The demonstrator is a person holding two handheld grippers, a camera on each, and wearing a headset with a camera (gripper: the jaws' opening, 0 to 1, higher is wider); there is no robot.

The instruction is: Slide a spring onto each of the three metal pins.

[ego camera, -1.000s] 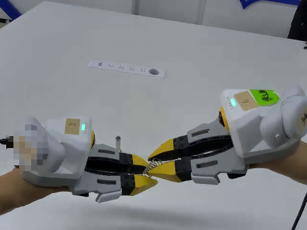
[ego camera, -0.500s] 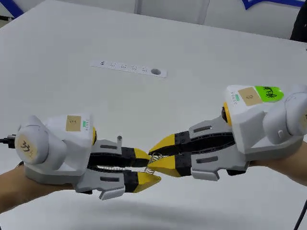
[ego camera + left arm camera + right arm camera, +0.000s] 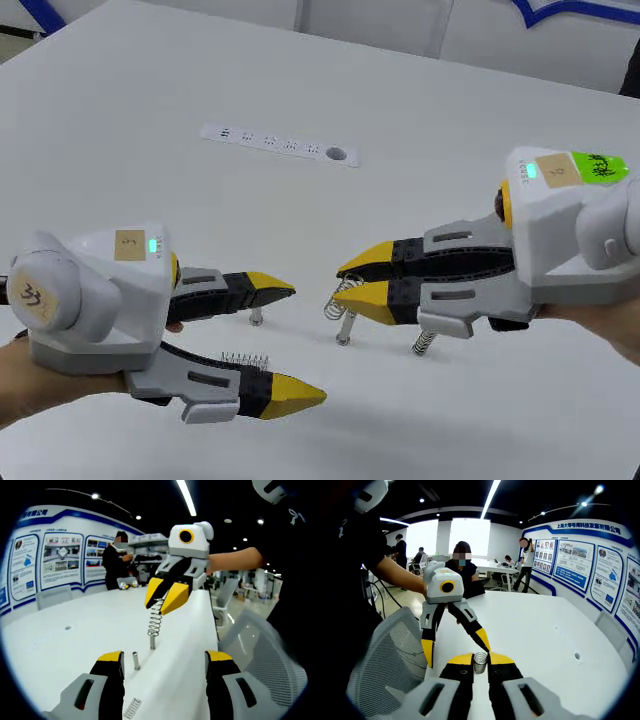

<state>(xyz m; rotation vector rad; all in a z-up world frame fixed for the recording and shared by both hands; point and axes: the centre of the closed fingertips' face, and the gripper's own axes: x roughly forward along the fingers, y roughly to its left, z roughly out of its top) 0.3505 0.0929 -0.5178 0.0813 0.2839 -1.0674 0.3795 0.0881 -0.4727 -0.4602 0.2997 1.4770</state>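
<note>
Spring, clamped in the right gripper's jaws at lower centre of its own view, hangs nearly upright, its lower end just at the middle pin's top. Beyond, the left gripper faces it, jaws apart and empty.

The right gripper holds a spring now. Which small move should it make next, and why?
Probably lower the right gripper a little, straight down. It is shut on a spring whose lower end hangs over a bare metal pin, so a short descent should thread it on. The left gripper is open and stands apart.
</note>
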